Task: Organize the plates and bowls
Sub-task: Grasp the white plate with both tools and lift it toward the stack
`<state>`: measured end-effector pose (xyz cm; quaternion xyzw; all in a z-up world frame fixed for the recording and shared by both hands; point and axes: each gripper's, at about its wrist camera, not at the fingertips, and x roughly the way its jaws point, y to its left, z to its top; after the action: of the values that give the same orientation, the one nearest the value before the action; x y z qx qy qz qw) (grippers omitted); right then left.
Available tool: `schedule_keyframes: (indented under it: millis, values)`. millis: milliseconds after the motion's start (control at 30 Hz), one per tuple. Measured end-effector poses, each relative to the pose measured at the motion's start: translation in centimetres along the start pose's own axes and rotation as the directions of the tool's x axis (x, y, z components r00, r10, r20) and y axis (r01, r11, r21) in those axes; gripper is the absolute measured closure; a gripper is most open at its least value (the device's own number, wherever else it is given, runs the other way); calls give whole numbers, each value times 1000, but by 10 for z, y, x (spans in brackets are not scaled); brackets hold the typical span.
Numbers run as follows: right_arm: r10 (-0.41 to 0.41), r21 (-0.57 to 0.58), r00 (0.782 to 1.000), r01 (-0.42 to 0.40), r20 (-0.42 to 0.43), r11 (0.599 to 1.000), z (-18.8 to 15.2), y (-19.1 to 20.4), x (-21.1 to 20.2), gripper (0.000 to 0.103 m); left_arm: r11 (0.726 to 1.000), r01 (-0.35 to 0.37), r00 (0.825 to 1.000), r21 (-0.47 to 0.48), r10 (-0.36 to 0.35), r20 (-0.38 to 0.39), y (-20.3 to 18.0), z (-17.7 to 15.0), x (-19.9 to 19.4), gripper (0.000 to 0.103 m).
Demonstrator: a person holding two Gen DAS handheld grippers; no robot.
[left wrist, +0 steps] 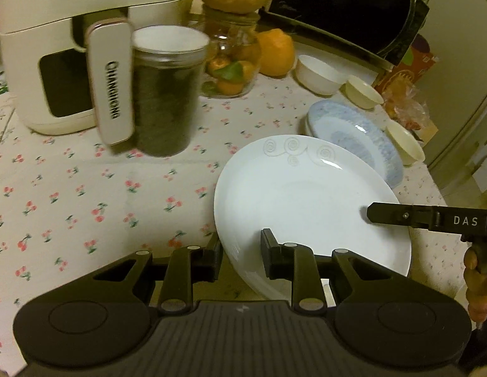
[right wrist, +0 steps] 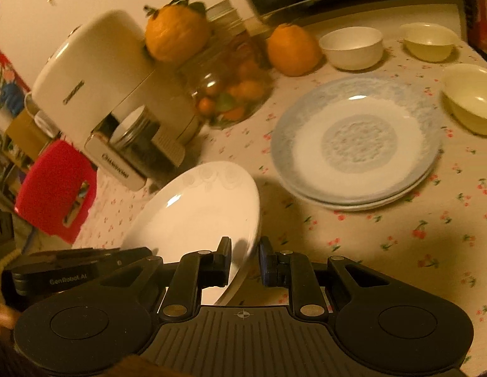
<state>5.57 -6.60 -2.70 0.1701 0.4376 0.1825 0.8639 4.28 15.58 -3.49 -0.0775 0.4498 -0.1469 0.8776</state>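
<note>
Both tongs, left (left wrist: 241, 256) and right (right wrist: 245, 259), straddle the tilted white plate's (left wrist: 300, 194) rim; actual clamping is hard to judge.

jar (left wrist: 163, 94) contents too dark to tell (air fryer (left wrist: 70, 31) top cut off).

A home dining table: cherry-print tablecloth (left wrist: 86, 194), air fryer (left wrist: 55, 47), oranges (right wrist: 292, 50), bowls (right wrist: 352, 47).
</note>
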Motion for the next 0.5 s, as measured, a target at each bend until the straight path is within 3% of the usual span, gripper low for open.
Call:
schedule_keyframes:
  millis: [500]
  values:
    - [12, 99, 998, -19, 67, 995, 42, -54, -38, 84, 999, 53, 998, -13, -52, 44, -50, 31, 25, 80]
